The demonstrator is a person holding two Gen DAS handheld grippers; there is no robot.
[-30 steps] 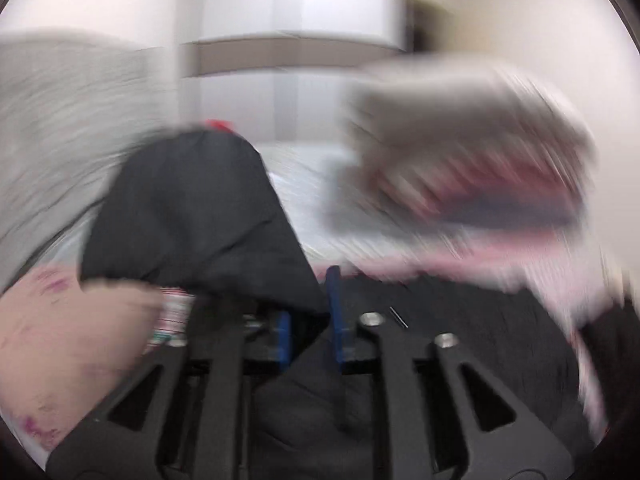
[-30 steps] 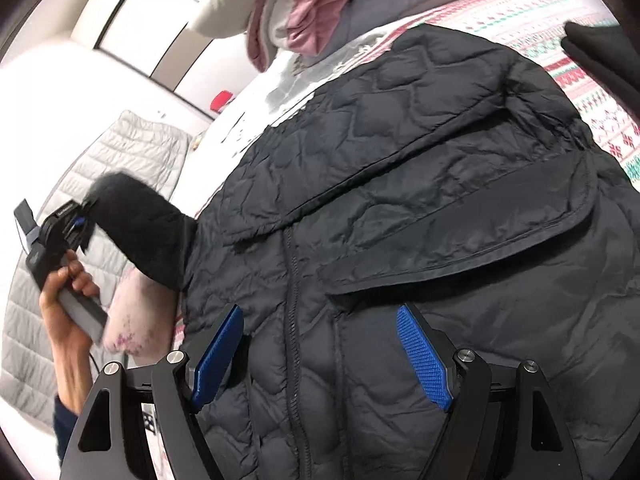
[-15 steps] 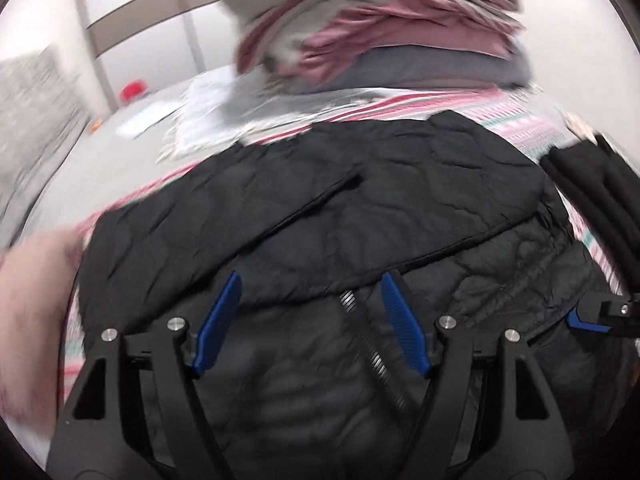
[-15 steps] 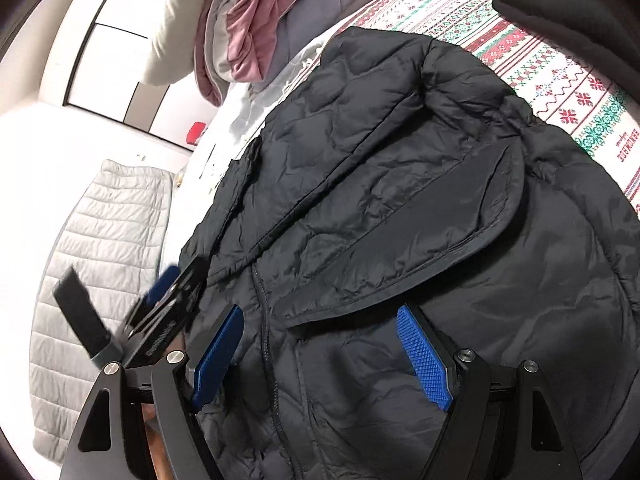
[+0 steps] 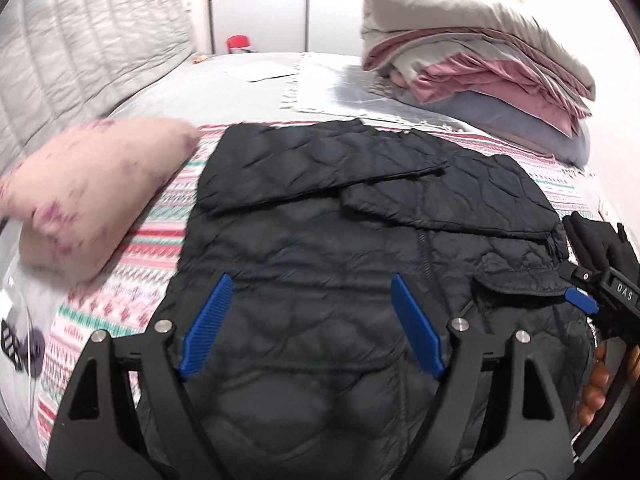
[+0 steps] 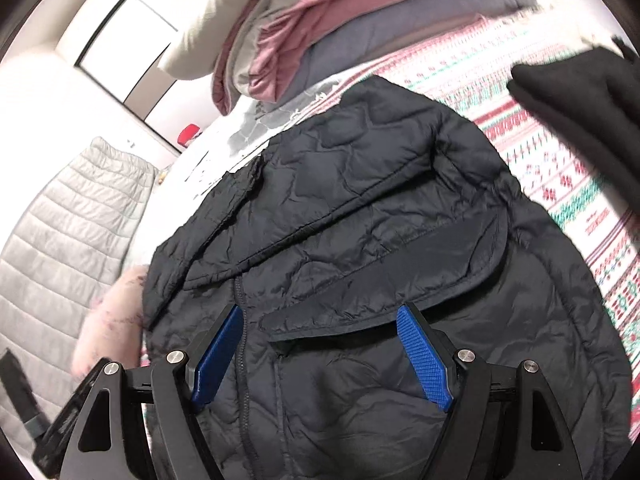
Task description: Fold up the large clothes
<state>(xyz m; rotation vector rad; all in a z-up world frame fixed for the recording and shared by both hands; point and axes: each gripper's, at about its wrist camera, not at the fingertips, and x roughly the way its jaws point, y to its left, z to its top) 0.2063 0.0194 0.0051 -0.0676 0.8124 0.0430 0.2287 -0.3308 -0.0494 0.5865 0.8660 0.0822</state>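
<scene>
A black quilted jacket (image 5: 360, 240) lies flat on the patterned bedspread (image 5: 152, 248), zip up, with both sleeves folded across its chest. My left gripper (image 5: 312, 320) is open and empty, above the jacket's lower part. My right gripper (image 6: 320, 356) is open and empty, above the jacket (image 6: 360, 240) near the zip and a folded sleeve cuff. The right gripper also shows at the right edge of the left wrist view (image 5: 592, 300), by the jacket's right side.
A pink pillow (image 5: 92, 192) lies left of the jacket. A stack of folded bedding (image 5: 480, 60) sits at the back right. A dark folded garment (image 6: 580, 92) lies to the right on the bedspread. A grey quilted headboard (image 5: 80, 52) stands at left.
My left gripper, shut on the jacket's sleeve a second ago, has laid it across the chest, opened and drawn back. The right gripper stayed open and shifted slightly.
</scene>
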